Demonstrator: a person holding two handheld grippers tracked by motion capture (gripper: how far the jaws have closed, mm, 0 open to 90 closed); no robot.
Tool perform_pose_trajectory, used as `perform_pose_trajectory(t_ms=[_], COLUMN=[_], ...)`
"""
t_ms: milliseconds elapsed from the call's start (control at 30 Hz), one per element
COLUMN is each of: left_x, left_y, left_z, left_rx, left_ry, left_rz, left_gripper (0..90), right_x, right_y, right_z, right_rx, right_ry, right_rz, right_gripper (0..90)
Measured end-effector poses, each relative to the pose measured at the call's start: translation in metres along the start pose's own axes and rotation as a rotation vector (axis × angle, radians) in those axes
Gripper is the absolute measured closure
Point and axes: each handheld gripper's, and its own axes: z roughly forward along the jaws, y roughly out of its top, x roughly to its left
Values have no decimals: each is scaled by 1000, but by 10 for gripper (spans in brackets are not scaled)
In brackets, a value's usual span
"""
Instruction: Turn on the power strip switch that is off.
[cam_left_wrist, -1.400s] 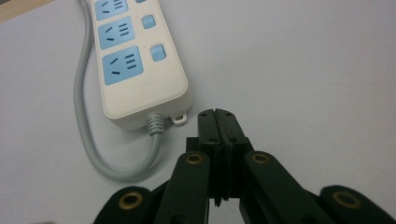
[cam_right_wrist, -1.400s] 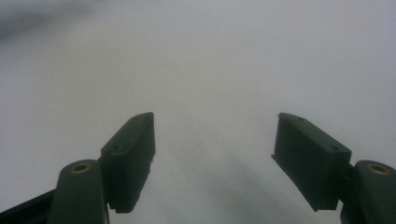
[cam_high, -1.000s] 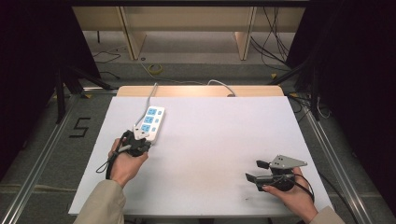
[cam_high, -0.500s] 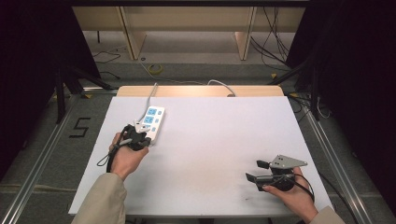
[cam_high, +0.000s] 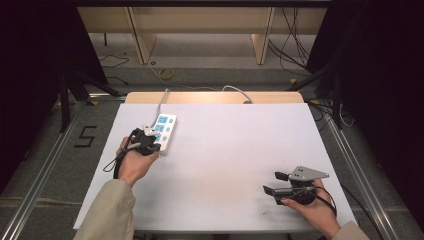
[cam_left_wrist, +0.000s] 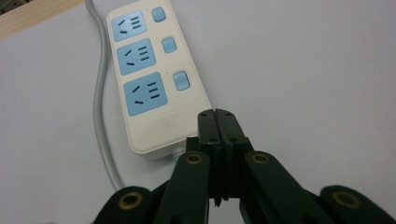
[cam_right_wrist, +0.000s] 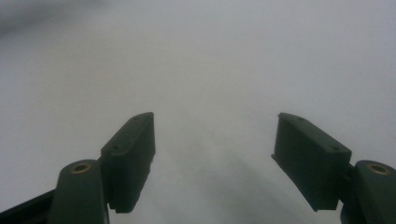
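A white power strip (cam_high: 164, 130) (cam_left_wrist: 149, 79) with three blue sockets and three blue switches lies at the table's left, its grey cord (cam_left_wrist: 100, 98) running off toward the far edge. My left gripper (cam_high: 146, 142) (cam_left_wrist: 219, 119) is shut, jaws pressed together with nothing between them, its tips just above the strip's near end. At the near right, my right gripper (cam_high: 274, 183) (cam_right_wrist: 215, 149) rests on the white table (cam_high: 230, 150), open with empty space between its jaws.
A wooden strip (cam_high: 210, 97) borders the table's far edge. Beyond it are floor cables (cam_high: 165, 74) and wooden shelf legs (cam_high: 260, 45). A metal rail (cam_high: 45, 160) runs along the left side, and a "5" is marked on the floor (cam_high: 85, 136).
My left gripper has moved forward and slightly right, closer onto the power strip's near end. The right gripper has stayed in place.
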Motion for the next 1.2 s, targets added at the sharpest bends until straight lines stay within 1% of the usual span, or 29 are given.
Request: perform_pose_trajectory(t_ms=[367,433,533,600,667,833,867,1200], left_x=[3,5,5,6,6,7,7,10], left_y=[8,9,10,11,13,17,17,24], left_z=[4,4,7,7,9,10,11,17], left_rx=[12,23,25,33,34,41,40,57], left_ry=[-1,-2,-1,-1,-1,-3,-3,-2], left_rz=[-4,1,-7,-1,-6,1,-3,-3], left_gripper=[898,898,898,898,898,898,898,898], right_x=[0,0,0,0,0,0,0,1], right_y=[0,0,0,0,0,0,0,0], right_z=[0,0,0,0,0,0,1,0], right_rx=[0,0,-1,-1,-2,-2,-3,-2], right_ry=[1,1,1,1,2,2,3,3], right_rz=[0,1,-1,-1,0,-1,-1,-1], right_gripper=[300,300,300,300,300,300,300,301])
